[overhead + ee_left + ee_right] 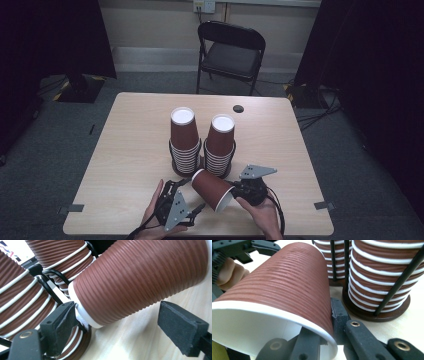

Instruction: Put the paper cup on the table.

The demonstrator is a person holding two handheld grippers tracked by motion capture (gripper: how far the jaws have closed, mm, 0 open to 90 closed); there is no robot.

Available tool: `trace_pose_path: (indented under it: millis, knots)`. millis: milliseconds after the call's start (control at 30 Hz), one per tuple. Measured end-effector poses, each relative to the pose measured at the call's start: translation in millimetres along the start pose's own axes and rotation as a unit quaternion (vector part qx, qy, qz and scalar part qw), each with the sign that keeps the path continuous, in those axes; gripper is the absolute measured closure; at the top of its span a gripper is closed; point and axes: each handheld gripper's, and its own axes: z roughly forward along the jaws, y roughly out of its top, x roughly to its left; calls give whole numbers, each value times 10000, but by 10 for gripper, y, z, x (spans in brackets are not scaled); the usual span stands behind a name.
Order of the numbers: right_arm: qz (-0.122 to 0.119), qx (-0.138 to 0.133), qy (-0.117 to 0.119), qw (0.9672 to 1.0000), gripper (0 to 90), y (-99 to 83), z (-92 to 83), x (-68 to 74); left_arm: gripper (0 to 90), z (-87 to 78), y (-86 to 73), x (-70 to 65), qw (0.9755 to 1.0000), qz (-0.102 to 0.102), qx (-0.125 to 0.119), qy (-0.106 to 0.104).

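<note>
A brown ribbed paper cup (212, 187) lies tilted on its side just above the table, base toward the stacks. My right gripper (232, 192) is shut on its white rim, one jaw inside the mouth and one outside (338, 312). My left gripper (192, 196) stands open at the cup's base end (140, 277), its pads (62, 317) wide apart below the cup. Two stacks of upside-down brown cups, left (184, 140) and right (220, 145), sit in black wire holders just behind.
The wooden table (135, 150) has a black round grommet (238, 108) near its far edge and grey tape marks at the front corners (70, 208). A black folding chair (230, 50) stands beyond the table. Dark curtains hang at both sides.
</note>
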Motion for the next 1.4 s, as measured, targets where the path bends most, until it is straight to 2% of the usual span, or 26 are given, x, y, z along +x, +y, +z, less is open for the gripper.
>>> trace_pose_path:
  millis: [133, 267, 333, 400, 500, 533, 600, 667, 767, 833, 900, 1067, 1133, 1167, 1300, 1400]
  knots:
    - [39, 161, 40, 9999, 853, 60, 13, 3, 151, 0, 13, -14, 9998, 124, 56, 118]
    - [75, 301, 100, 9995, 854, 96, 44, 6, 128, 12, 23, -47, 9991, 346, 126, 208]
    - [100, 348, 126, 9993, 854, 105, 57, 8, 100, 26, 24, -54, 9987, 442, 131, 227]
    - [97, 365, 141, 9992, 854, 117, 67, 17, 58, 49, 32, -60, 9987, 436, 135, 235]
    - [115, 464, 177, 9987, 854, 167, 83, 31, 0, 104, 60, -91, 9973, 592, 205, 394]
    - [135, 492, 160, 9986, 855, 184, 86, 27, 0, 110, 74, -89, 9968, 669, 243, 375]
    - [190, 557, 160, 9981, 855, 211, 93, 20, 0, 111, 99, -100, 9969, 665, 186, 378]
    - [265, 617, 225, 9975, 855, 236, 108, 9, 0, 117, 120, -99, 9951, 868, 261, 402]
    - [276, 773, 263, 9963, 855, 278, 138, 20, 0, 141, 125, -113, 9947, 900, 340, 371]
    - [216, 862, 230, 9958, 855, 303, 157, 32, 0, 150, 121, -124, 9950, 880, 308, 344]
    - [245, 925, 293, 9950, 856, 320, 173, 39, 0, 159, 123, -133, 9947, 924, 301, 344]
    - [261, 945, 436, 9942, 859, 345, 223, 68, 0, 192, 148, -144, 9938, 1004, 346, 330]
    - [265, 944, 487, 9940, 859, 346, 239, 72, 0, 212, 161, -163, 9933, 1042, 326, 390]
    - [278, 932, 515, 9939, 859, 347, 247, 71, 0, 217, 170, -166, 9936, 1029, 325, 322]
    - [268, 1006, 448, 9936, 871, 356, 285, 76, 11, 232, 237, -205, 9932, 1110, 229, 270]
    - [297, 959, 482, 9938, 877, 358, 303, 85, 18, 247, 259, -198, 9942, 1028, 185, 238]
